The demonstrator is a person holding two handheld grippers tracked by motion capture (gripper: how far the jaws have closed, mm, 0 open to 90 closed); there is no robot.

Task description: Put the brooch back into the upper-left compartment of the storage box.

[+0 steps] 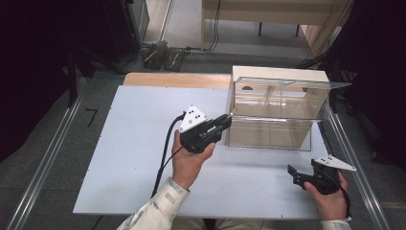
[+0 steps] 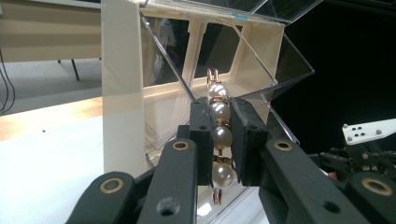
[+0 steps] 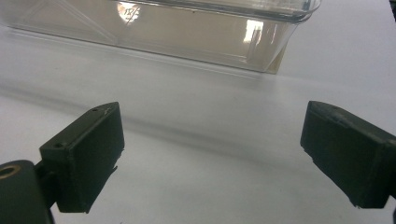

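pearl and gold — that was what the left gripper (image 2: 219, 140) had pinched between its black pads: a short pearl strand (image 2: 219, 135), held upright, with a clasp end poking out above the jaws and another below. it was poised right at the left front corner of the clear acrylic organizer (image 1: 277, 112), whose tilted bins stood open on the white table (image 1: 139, 158).

the risk, as i judged it, was the grip itself — round beads between flat pads could roll or squirt out if the hand twisted. the dangling clasp might also catch on the sharp acrylic edge on the way in.

the right gripper (image 1: 299, 175) rested near the table's front right corner, well apart from the strand, its jaws spread wide over bare table.
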